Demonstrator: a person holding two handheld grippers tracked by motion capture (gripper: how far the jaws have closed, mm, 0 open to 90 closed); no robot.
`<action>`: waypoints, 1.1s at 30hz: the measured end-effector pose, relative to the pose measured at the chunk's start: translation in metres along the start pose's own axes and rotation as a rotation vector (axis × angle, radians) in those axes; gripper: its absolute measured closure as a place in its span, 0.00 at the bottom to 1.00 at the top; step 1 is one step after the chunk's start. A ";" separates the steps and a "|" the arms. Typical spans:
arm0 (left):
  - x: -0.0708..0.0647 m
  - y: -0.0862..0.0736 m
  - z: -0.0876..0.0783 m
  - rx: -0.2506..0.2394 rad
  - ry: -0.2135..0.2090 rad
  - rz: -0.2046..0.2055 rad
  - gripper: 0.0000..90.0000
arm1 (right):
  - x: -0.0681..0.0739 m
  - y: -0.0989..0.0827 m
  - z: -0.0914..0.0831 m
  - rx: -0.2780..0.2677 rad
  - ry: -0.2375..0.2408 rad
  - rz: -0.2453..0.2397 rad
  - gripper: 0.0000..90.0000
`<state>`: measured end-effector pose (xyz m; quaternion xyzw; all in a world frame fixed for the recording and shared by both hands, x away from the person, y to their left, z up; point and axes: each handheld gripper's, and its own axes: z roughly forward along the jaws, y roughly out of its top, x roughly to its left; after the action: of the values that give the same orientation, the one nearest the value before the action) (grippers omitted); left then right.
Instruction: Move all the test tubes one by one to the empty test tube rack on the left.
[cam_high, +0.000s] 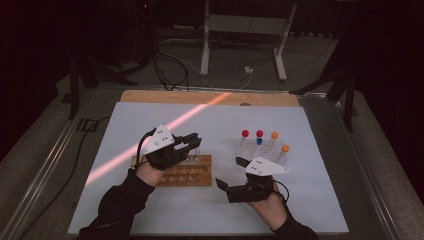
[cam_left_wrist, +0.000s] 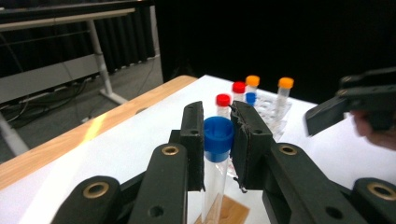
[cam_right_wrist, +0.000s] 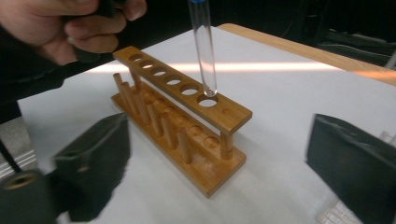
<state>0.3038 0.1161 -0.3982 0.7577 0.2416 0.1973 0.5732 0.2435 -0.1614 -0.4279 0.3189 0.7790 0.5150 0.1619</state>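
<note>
Stage: your left gripper (cam_left_wrist: 218, 140) is clamped on the blue-capped clear glass tube (cam_left_wrist: 215, 168), tip just above the end hole of the empty wooden test-tube rack (cam_right_wrist: 180, 119) | Right gripper (cam_high: 231, 175): jaws apart, empty | Left: five capped tubes in the clear plastic rack (cam_high: 262, 150) at 3 o'clock of the wooden one | Progress: likely first transfer, not seated.

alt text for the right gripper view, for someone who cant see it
A clear test tube hangs upright, its rounded tip just above an end hole of an empty wooden rack on a white table. The right claw is open in the foreground, and a hand is at upper left.
</note>
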 end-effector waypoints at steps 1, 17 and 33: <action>0.001 -0.001 0.001 0.000 0.003 -0.008 0.86 | 0.000 0.000 0.000 0.002 0.005 -0.003 0.03; -0.001 -0.028 0.017 0.085 0.002 -0.038 0.86 | -0.005 -0.003 -0.005 -0.030 -0.015 -0.017 0.00; -0.006 -0.049 0.023 0.156 0.016 -0.038 0.86 | -0.005 -0.004 -0.004 -0.014 -0.003 -0.017 0.00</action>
<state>0.3056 0.1059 -0.4517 0.7936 0.2752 0.1731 0.5142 0.2435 -0.1688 -0.4303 0.3122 0.7778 0.5184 0.1697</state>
